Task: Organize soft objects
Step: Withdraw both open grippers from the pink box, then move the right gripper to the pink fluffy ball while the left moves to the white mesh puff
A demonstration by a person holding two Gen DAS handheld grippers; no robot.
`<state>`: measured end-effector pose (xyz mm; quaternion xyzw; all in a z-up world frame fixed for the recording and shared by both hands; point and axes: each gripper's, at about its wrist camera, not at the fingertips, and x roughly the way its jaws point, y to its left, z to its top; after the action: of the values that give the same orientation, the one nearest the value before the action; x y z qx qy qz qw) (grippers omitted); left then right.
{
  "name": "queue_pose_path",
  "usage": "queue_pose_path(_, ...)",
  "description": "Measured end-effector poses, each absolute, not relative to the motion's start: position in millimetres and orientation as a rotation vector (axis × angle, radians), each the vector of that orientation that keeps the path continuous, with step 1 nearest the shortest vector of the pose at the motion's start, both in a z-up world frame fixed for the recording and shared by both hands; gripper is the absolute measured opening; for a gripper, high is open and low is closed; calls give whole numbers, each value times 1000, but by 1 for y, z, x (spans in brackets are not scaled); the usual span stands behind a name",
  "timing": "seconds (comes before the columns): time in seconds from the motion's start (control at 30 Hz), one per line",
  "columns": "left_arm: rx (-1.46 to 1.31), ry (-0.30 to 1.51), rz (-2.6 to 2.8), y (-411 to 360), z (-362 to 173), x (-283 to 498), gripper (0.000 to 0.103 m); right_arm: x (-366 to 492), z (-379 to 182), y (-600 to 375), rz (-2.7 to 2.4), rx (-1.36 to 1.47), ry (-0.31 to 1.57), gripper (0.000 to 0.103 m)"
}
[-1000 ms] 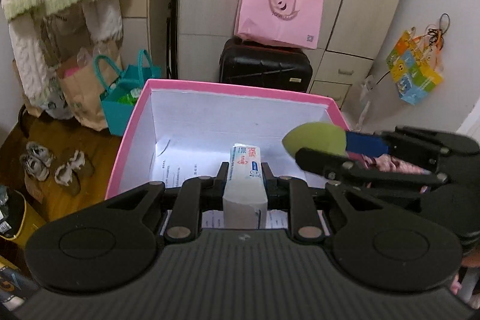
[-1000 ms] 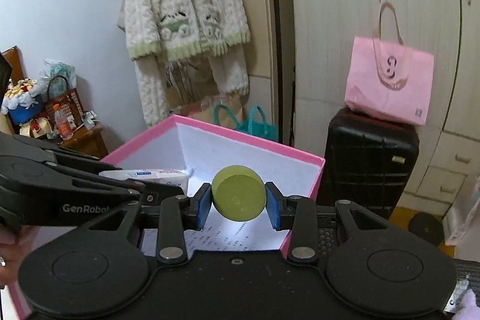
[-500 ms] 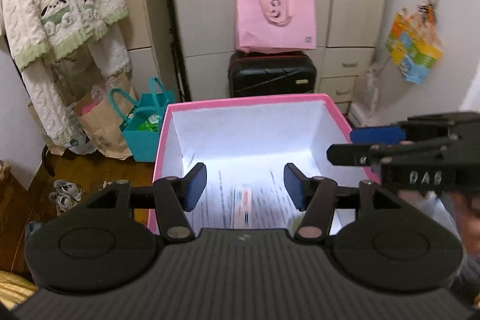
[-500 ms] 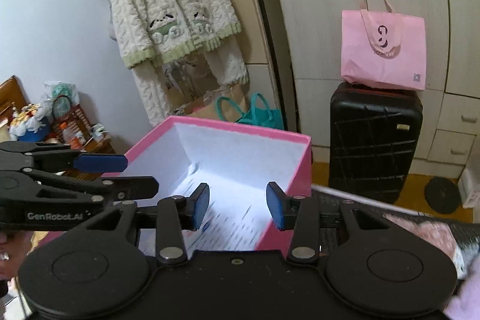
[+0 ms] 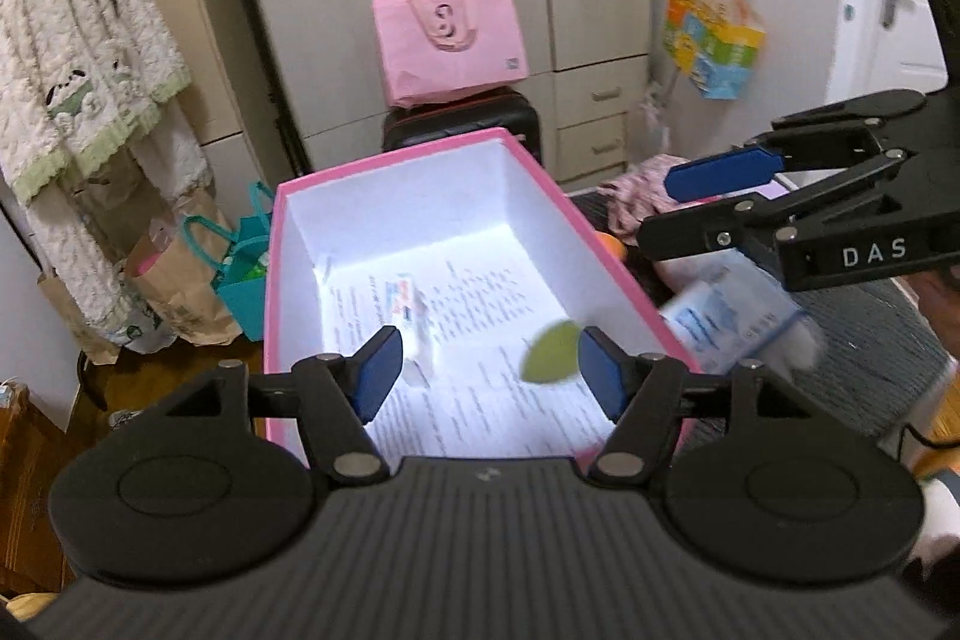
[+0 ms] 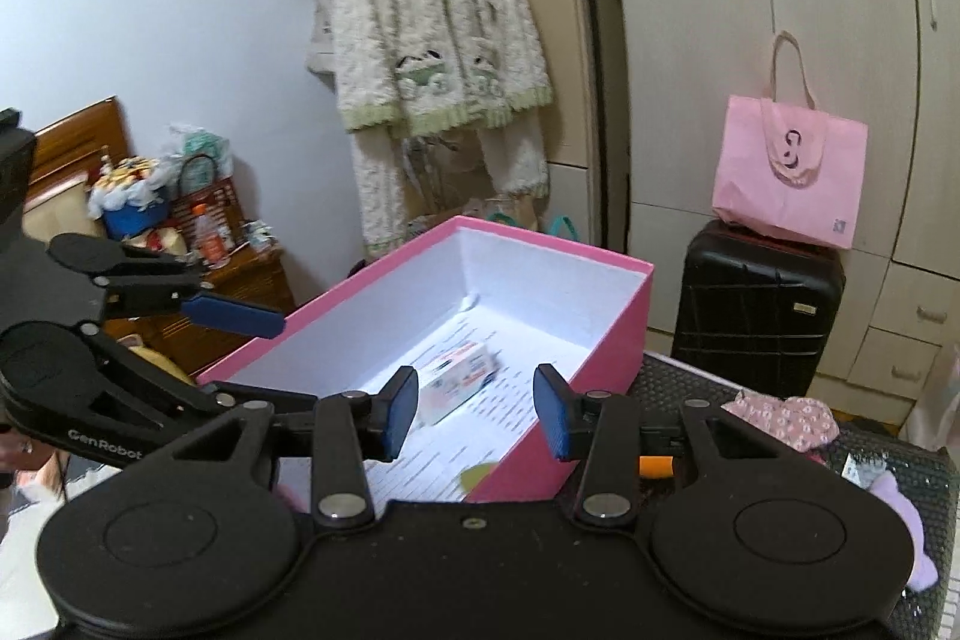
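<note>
Two tongs over one pink box
Left tongs opening, right tongs open, both empty; inside lie one tissue pack and one green sponge, half hidden.

You have one pink box. Inside it are one tissue pack and one green sponge. You hold two grippers.
</note>
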<state>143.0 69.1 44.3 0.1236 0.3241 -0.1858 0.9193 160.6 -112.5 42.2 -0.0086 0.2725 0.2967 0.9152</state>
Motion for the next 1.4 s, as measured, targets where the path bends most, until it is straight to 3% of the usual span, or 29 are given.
queue_pose_path(0.27, 314, 654, -421, 59, 50, 106, 72, 117, 52, -119, 654, -54, 538, 50)
queue_pose_path(0.83, 305, 647, -670, -1, 45, 53, 74, 36, 41, -199, 546, -33, 486, 56)
queue_pose_path(1.4, 274, 593, -569, -101, -60, 93, 74, 67, -18, -279, 451, 93, 527, 59)
